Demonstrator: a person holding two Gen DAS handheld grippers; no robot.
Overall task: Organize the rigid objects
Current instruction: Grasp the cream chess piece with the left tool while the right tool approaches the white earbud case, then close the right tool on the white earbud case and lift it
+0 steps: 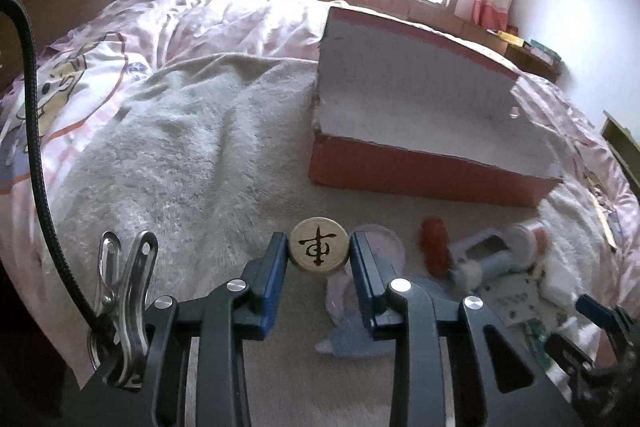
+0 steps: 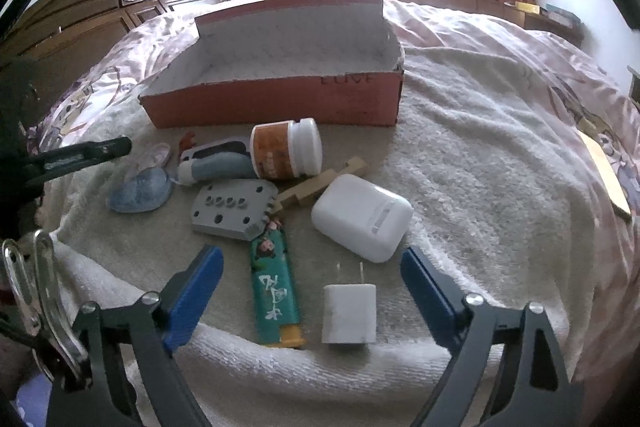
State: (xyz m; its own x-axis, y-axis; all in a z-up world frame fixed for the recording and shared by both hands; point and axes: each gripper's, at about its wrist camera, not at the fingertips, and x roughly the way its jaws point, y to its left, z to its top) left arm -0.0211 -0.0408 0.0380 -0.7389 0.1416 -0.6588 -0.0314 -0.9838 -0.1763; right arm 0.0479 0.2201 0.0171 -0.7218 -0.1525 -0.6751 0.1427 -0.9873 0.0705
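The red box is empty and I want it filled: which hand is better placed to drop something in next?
Left. The left gripper already pinches the wooden chess piece; the right gripper is open and empty above the white charger.

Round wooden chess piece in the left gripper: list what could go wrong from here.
1. The round wooden chess piece is pinched only at its rim by the left gripper; it could twist and drop onto the soft cream blanket.
2. The red cardboard box has a raised near wall; carried low, the piece might clip it.
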